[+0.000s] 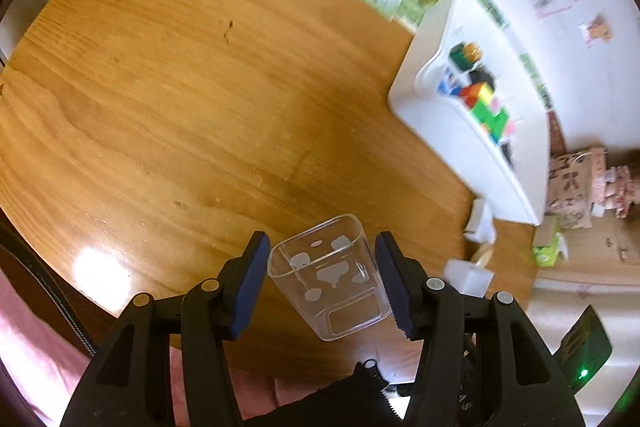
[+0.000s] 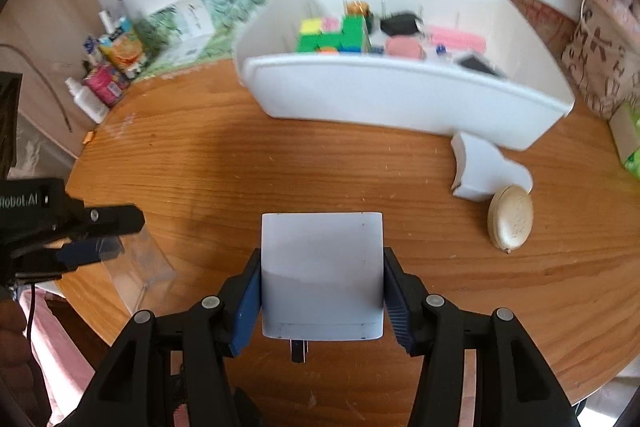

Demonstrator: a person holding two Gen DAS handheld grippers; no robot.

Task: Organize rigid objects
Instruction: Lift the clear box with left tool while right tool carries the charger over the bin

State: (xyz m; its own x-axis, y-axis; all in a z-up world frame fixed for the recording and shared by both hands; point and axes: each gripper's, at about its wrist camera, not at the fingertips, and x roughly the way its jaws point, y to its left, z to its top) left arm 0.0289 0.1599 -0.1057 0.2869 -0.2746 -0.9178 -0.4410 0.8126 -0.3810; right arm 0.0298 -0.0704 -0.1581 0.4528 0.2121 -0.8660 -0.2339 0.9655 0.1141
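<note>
While each hand-held gripper (image 2: 322,301) grips something (left body (image 2: 28,203) reads "Robot.AI").

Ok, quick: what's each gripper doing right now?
Left gripper: shut on the clear cup.
Right gripper: shut on the white box.

A lived-in home room: wooden table (image 2: 320,163), snack packets (image 2: 116,67) against the wall, patterned bag (image 2: 600,67).
</note>
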